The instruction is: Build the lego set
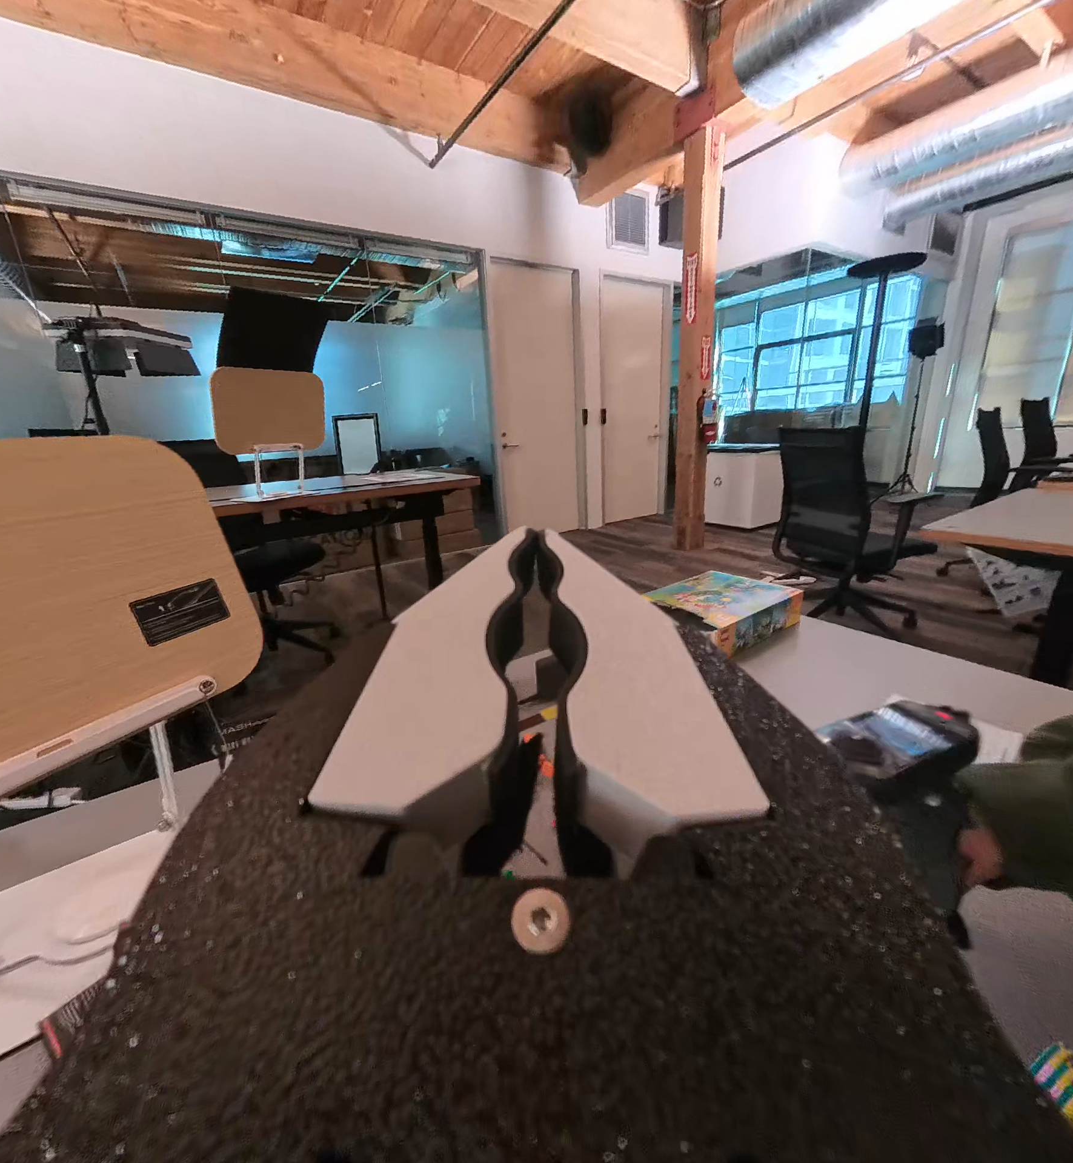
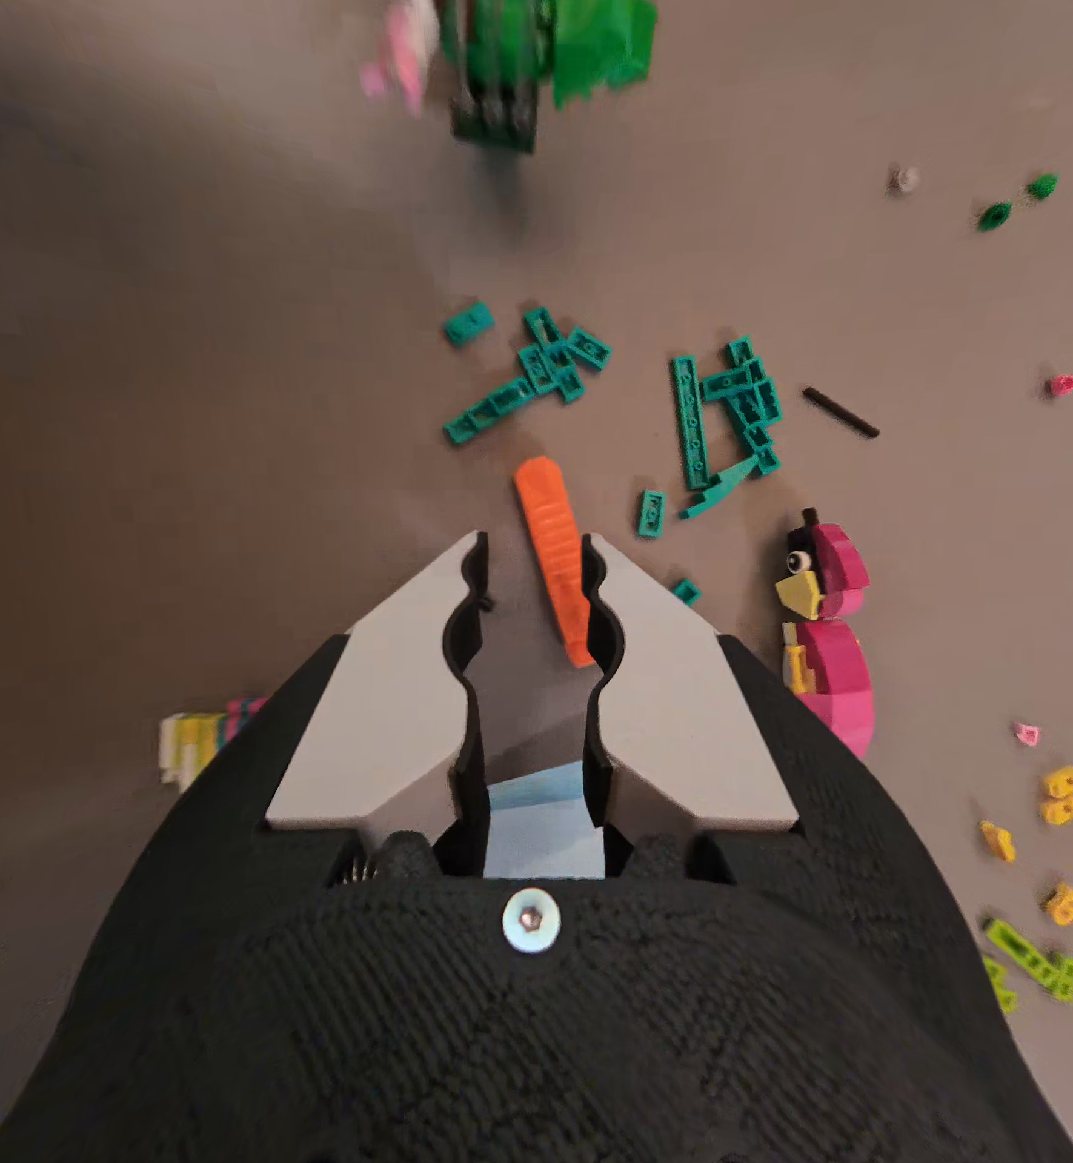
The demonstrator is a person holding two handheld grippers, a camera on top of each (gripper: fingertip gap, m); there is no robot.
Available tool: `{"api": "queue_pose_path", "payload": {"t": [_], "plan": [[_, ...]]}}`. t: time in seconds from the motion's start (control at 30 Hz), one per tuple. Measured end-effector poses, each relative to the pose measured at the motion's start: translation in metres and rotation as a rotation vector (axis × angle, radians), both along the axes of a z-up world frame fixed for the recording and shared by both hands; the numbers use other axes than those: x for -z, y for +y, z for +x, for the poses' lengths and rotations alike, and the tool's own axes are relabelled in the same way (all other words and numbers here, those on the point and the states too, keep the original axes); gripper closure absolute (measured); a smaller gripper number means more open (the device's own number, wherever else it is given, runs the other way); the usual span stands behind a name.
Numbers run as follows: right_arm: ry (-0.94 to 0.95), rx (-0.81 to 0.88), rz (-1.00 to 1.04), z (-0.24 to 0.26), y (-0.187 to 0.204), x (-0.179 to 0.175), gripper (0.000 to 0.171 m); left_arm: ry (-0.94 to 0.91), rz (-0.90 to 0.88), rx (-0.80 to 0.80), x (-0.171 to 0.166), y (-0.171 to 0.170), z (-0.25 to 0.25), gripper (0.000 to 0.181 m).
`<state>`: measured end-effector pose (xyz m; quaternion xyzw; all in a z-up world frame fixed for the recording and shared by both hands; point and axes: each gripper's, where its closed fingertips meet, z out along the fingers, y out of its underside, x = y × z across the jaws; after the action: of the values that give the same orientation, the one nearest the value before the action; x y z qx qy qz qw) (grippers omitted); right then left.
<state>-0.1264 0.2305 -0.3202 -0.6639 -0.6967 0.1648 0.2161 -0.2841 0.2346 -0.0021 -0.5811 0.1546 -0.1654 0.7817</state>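
Right wrist view: the right gripper [image 2: 533, 544], fingers spread, hovers over the orange brick separator [image 2: 549, 541] beside its right fingertip.

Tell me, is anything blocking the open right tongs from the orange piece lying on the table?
Nothing visible does. The right tongs hang open above the orange piece, which shows between the fingers, nearer the right one.

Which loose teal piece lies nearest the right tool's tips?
The small teal piece just right of the right tool, beside its right finger; the other teal pieces lie farther ahead.
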Motion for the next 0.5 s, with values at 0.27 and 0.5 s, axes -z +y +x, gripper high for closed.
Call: {"api": "queue_pose_path", "payload": {"t": [0.27,0.5], "plan": [[-0.239,-0.116,-0.067,0.027,0.006,0.019,0.156,0.051,0.008,-0.026,0.003,0.012,0.008,0.181],[-0.131,-0.028,-0.111,0.013,0.028,-0.004,0.148,0.076,-0.012,-0.02,0.009,0.023,0.014,0.181]]}}
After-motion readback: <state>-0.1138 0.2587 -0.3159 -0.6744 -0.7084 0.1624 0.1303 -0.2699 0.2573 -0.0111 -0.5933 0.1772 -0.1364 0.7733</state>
